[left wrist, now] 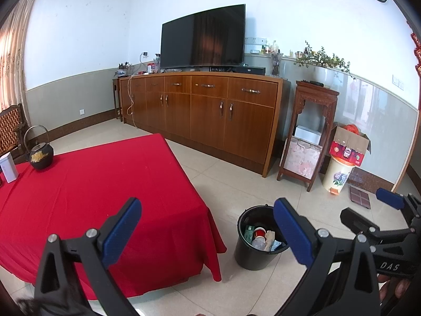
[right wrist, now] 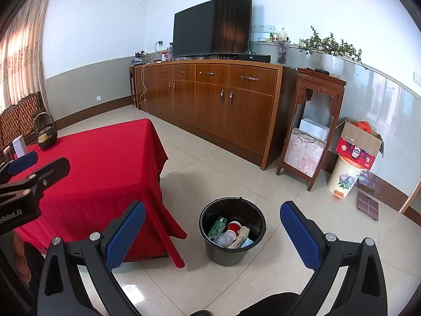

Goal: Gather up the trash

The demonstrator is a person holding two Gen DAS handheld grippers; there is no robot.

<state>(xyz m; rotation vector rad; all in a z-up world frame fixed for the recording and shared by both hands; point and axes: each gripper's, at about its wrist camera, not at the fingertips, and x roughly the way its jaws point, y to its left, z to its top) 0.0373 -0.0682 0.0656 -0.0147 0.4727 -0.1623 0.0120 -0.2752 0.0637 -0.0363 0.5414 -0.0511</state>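
Observation:
A black bucket stands on the tiled floor by the corner of a table with a red cloth. Inside lie a green carton, a red cup, a clear plastic piece and crumpled paper. My left gripper hangs open and holds nothing, above the table's corner and the bucket. My right gripper is open too, with nothing in it, over the floor in front of the bucket. Each gripper shows at the edge of the other's view.
On the far end of the table sit a black teapot and a white box. A long wooden sideboard with a TV lines the wall. A carved stand, a floral bin with a cardboard box, and a scale stand to the right.

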